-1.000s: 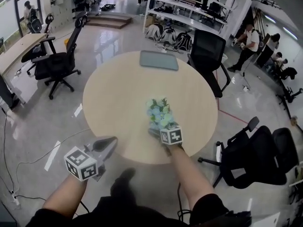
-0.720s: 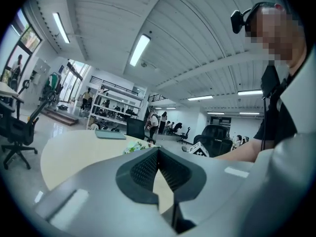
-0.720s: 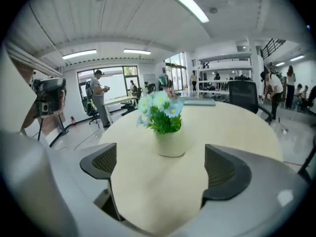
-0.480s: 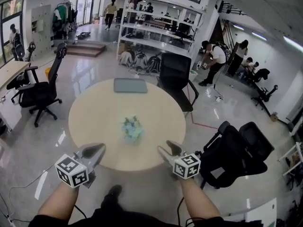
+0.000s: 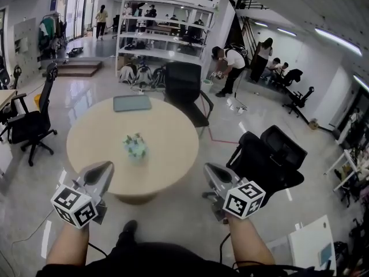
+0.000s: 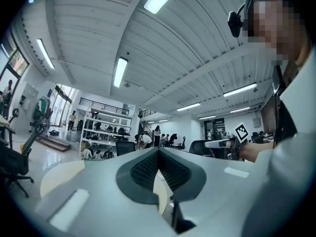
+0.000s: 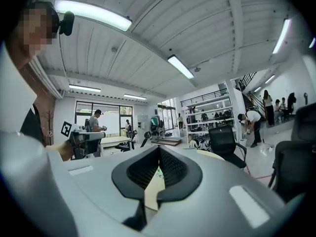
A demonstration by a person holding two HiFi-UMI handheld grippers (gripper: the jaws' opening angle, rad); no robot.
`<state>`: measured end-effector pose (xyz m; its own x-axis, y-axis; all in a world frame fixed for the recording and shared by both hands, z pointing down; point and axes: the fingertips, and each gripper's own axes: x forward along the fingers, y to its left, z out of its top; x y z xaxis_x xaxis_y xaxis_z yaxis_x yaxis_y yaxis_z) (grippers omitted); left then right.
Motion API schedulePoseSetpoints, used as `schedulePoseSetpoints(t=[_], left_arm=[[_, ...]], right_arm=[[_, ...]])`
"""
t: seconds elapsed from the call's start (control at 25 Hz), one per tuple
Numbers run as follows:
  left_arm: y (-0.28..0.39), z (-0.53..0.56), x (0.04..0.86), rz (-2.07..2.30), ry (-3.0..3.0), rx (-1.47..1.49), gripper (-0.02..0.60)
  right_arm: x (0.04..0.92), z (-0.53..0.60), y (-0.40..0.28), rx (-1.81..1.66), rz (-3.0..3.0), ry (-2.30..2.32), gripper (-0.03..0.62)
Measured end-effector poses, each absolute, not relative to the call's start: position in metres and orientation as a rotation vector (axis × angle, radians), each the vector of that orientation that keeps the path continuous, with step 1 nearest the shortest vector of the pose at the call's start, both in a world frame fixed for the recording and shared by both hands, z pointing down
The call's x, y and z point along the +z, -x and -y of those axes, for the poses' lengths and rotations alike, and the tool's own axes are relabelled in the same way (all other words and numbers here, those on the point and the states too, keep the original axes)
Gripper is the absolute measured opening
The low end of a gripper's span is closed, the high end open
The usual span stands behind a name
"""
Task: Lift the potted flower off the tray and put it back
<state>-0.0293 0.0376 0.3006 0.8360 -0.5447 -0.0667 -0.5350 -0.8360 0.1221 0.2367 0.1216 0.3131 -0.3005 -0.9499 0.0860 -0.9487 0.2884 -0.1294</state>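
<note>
- Your left gripper (image 5: pixel 105 167) is nearest to you, at the left, before the near edge of the table. Its jaws are pressed together and carry nothing.
- Your right gripper (image 5: pixel 209 169) is at the right, off the table's side. Its jaws have just closed fully, with nothing between them.
- The round table (image 5: pixel 173 137) lies beyond both grippers.
- The potted flower (image 5: pixel 135 147) stands upright near the table's middle, well apart from both grippers.
- The grey tray (image 5: pixel 132 103) lies at the far edge, well apart from the flower.
</note>
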Motion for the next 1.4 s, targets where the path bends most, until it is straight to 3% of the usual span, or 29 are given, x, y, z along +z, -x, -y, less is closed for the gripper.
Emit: schedulePoseSetpoints(t=[0.72,1.4], left_arm=[[0.047,-0.061,0.282,0.887,-2.888,-0.190,-0.005],[0.060,-0.023,0.321,0.938,-2.839,-0.127,-0.005]], right_arm=[[0.303,-0.152,-0.226,-0.171,-2.550,1.841,0.020],[0.342,-0.091,-0.201,-0.220,-2.683,1.798,0.227]])
